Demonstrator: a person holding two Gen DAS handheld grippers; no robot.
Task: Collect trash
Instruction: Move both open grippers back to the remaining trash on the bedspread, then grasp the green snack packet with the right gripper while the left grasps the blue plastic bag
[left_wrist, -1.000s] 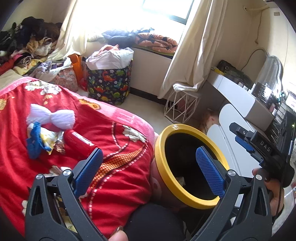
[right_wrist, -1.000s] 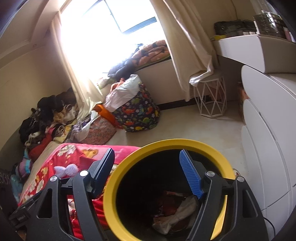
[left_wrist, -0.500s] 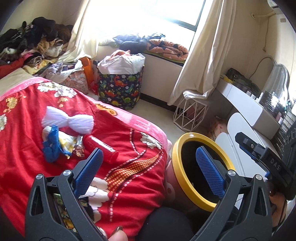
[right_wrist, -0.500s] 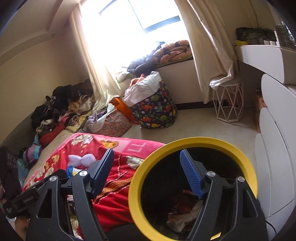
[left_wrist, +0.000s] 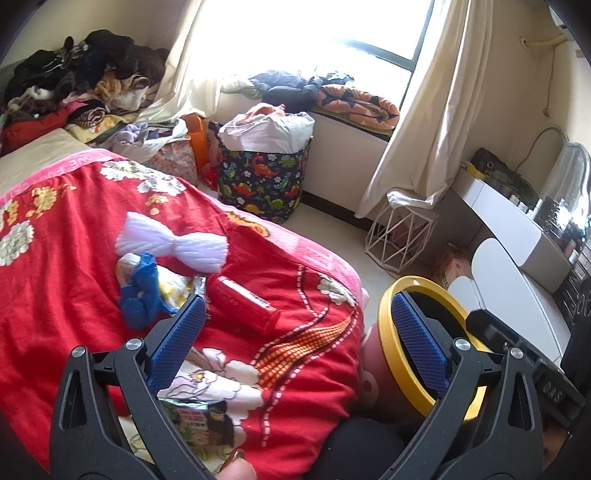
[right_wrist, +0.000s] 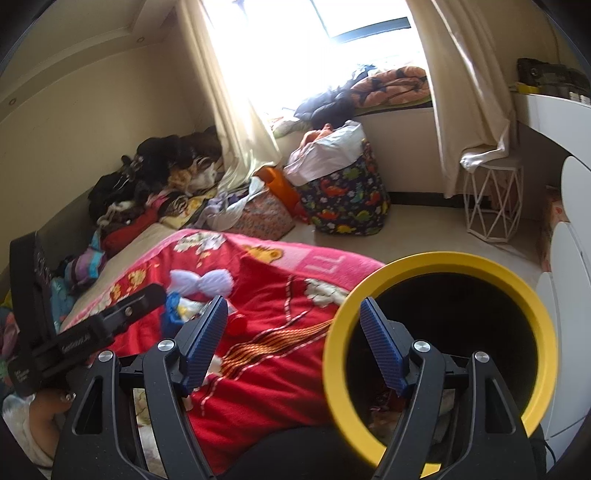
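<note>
On the red flowered blanket lie a red tube, a crumpled blue piece on a yellow-white wrapper, a white bow-shaped piece and a printed wrapper near the front. A dark bin with a yellow rim stands beside the bed; it also shows in the right wrist view with trash inside. My left gripper is open and empty above the blanket, just short of the tube. My right gripper is open and empty, over the bed edge beside the bin.
A dinosaur-print basket full of laundry stands on the floor by the window. A white wire stool and white dresser are at the right. Clothes are piled at the bed's far left.
Both grippers have swung left, from over the bin toward the bed. The trash on the blanket now sits nearer my left gripper. Both stay open.
</note>
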